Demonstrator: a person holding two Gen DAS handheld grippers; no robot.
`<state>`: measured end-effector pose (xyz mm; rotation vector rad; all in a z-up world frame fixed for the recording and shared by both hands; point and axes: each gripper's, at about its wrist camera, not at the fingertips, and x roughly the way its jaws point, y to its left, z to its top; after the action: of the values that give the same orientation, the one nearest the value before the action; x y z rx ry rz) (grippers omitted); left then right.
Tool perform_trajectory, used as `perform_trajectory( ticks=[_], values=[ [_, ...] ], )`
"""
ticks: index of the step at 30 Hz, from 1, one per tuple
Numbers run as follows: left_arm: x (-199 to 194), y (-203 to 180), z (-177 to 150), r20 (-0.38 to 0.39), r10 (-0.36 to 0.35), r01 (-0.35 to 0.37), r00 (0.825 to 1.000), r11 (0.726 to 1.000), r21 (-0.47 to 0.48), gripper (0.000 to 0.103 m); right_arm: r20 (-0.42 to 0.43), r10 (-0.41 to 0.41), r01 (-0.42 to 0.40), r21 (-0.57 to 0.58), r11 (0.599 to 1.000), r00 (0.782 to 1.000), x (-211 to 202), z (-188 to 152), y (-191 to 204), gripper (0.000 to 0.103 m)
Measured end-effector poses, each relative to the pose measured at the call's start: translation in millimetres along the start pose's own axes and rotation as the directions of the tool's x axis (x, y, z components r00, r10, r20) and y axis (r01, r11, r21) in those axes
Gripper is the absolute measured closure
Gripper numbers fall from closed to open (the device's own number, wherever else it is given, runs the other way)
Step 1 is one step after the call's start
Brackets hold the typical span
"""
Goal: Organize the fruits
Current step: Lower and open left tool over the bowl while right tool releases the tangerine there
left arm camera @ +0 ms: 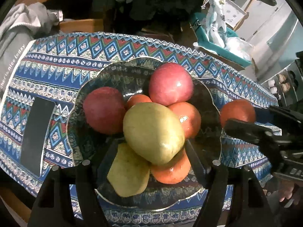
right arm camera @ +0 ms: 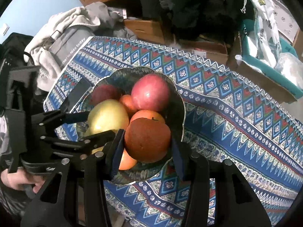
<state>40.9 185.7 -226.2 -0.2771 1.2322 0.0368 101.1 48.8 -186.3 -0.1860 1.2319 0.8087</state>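
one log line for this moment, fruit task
right gripper: shut on orange, over bowl | left gripper: open around mango

The glass bowl (left arm camera: 212,102) is packed with fruit, so little room is left inside it. A big yellow mango (left arm camera: 153,134) lies on top of the pile and blocks the middle. The red apple (left arm camera: 170,84) fills the far side of the bowl. The right gripper (right arm camera: 146,148) holds an orange (right arm camera: 147,140) over the near rim of the bowl, and the left gripper (right arm camera: 90,123) crowds in just beside it. A black phone (left arm camera: 37,136) lies left of the bowl. Right of the bowl, the patterned cloth (right arm camera: 236,124) is bare.
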Motion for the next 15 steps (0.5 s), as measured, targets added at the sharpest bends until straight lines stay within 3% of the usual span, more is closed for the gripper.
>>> perform_trajectory(
  ticks=[15],
  values=[
    [-20.5,8.9,-22.2,-0.023,0.04,-0.041,0.999,0.999,-0.013,0.028,-0.095,-0.006,0.003,-0.036,0.999,0.995,30.7,-23.7,12.3,0.056]
  ],
)
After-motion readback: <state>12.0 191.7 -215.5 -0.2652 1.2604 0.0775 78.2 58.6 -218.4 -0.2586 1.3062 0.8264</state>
